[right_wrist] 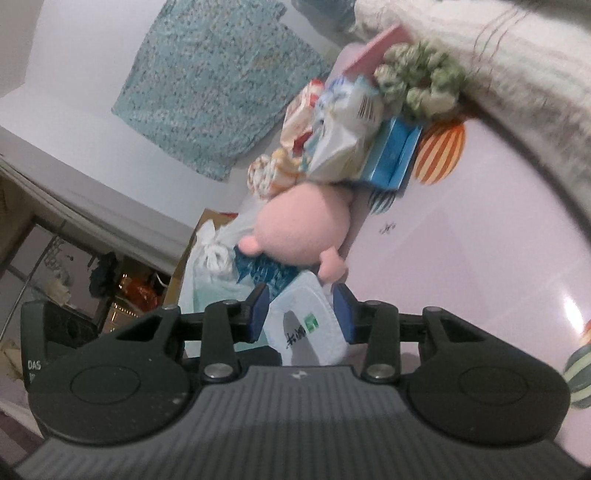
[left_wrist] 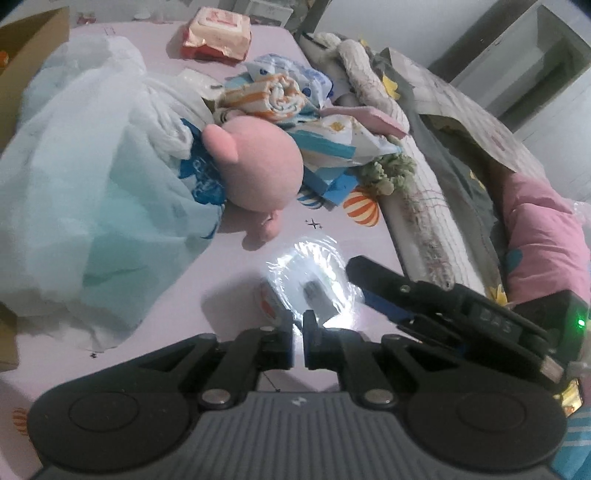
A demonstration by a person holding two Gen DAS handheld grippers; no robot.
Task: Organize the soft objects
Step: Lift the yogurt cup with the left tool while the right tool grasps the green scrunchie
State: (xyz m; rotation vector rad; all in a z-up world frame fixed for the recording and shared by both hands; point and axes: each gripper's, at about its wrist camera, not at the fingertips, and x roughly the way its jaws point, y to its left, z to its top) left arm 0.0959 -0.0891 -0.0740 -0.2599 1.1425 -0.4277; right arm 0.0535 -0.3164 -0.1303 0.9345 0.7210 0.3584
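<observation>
A pink plush toy [left_wrist: 262, 166] lies on the pink bedsheet [left_wrist: 155, 325], against a pile of packets and a rolled orange-striped cloth [left_wrist: 277, 96]. My left gripper [left_wrist: 298, 332] hovers low over the sheet, its fingers almost together. Only a bright sliver shows in the gap, and I cannot tell whether anything is pinched there. Just beyond it lies a shiny white packet [left_wrist: 314, 266] under glare. My right gripper [left_wrist: 360, 280] reaches in from the right. In the right wrist view the right gripper [right_wrist: 301, 295] is shut on this white packet [right_wrist: 306, 332], which has a green label. The plush toy [right_wrist: 306, 225] lies behind it.
A large pale blue and white gauzy bag [left_wrist: 85, 192] fills the left. A wipes pack [left_wrist: 216, 35] and a cardboard box [left_wrist: 26, 48] sit at the back. A rolled quilt [left_wrist: 417, 206] runs along the right, with a green scrunchie [left_wrist: 388, 173] and a blue box [right_wrist: 391, 158] beside it.
</observation>
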